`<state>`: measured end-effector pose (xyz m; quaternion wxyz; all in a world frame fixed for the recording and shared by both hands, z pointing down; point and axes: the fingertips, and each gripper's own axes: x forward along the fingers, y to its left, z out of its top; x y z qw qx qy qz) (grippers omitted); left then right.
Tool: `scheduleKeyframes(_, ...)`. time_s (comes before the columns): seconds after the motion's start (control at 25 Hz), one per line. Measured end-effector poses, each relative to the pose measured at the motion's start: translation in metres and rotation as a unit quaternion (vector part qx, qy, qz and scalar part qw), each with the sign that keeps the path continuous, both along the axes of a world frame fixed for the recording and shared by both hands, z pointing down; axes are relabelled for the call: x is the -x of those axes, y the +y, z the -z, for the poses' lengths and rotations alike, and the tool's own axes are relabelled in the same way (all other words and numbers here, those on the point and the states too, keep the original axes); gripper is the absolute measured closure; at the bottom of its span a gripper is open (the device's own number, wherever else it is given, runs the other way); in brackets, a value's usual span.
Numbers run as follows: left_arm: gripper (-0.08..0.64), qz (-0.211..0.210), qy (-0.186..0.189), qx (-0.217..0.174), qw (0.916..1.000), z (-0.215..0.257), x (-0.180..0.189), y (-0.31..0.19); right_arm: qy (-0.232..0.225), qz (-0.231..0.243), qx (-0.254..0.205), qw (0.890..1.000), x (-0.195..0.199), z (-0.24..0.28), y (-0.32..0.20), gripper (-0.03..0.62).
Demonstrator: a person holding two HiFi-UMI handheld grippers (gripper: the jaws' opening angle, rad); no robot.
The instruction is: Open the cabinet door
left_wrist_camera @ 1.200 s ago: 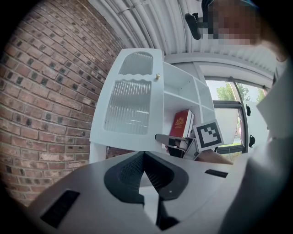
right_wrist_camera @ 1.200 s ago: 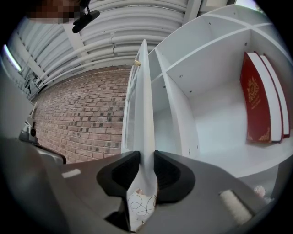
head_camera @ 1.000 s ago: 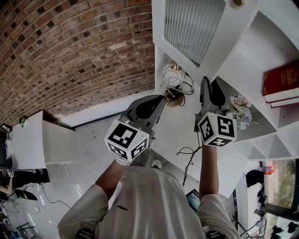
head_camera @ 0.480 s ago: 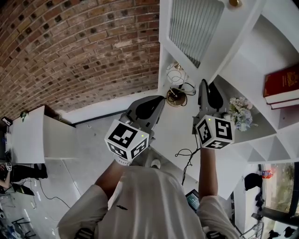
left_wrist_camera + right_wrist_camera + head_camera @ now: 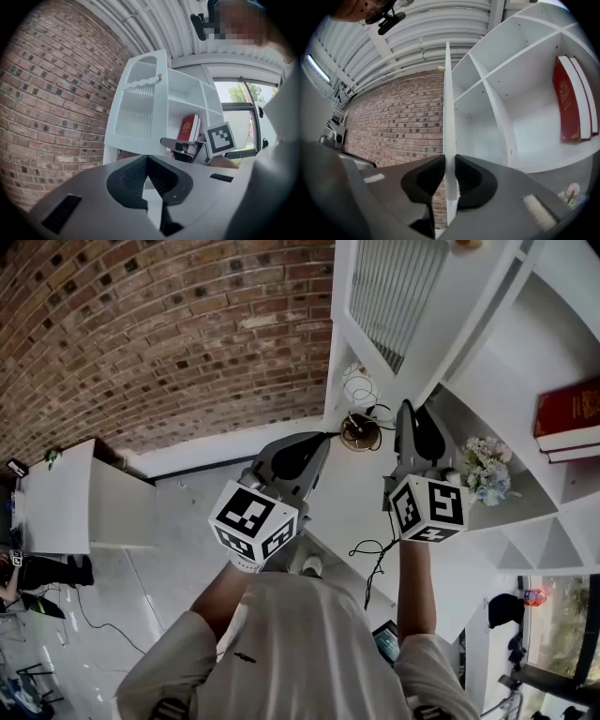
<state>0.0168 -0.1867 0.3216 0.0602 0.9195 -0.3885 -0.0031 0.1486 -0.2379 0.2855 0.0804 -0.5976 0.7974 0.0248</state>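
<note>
- Cabinet door (image 5: 389,296) — a white frame round a ribbed glass pane (image 5: 136,105), swung well out from the white shelf unit (image 5: 525,93). A small brass knob (image 5: 160,77) sits high on its free edge.
- Right gripper (image 5: 449,160) — held about level, jaws astride the door's free edge, which shows edge-on as a thin white strip between them. The jaws have just been closing, and both pads meet the edge, one on each face.
- Left gripper (image 5: 147,158) — jaws closed tip to tip with nothing between them. It hangs just to the left of the right gripper, apart from the door and pointing toward its outer face.
- Red books (image 5: 568,101) — two, standing in an open compartment of the shelf unit, to the right of the door.
- Flowers (image 5: 487,474) — a small pale bunch on a shelf just beside the right gripper.
- Brick wall (image 5: 159,343) — behind and to the left of the door.
</note>
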Motion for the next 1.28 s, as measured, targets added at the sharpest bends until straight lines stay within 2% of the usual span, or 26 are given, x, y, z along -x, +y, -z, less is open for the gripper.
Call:
scheduleKeyframes(0.48,0.551,0.021,-0.002,0.0,0.9998,0.001,0.016,0.008,-0.004,0.008,-0.006,1.0,0.019,0.001,0.01,0.518)
scheduleKeyframes(1.28,0.551,0.029,-0.001,0.007,0.9996,-0.007,0.021,0.008,-0.001,0.039,-0.017,0.999,0.054,0.001,0.022,0.517)
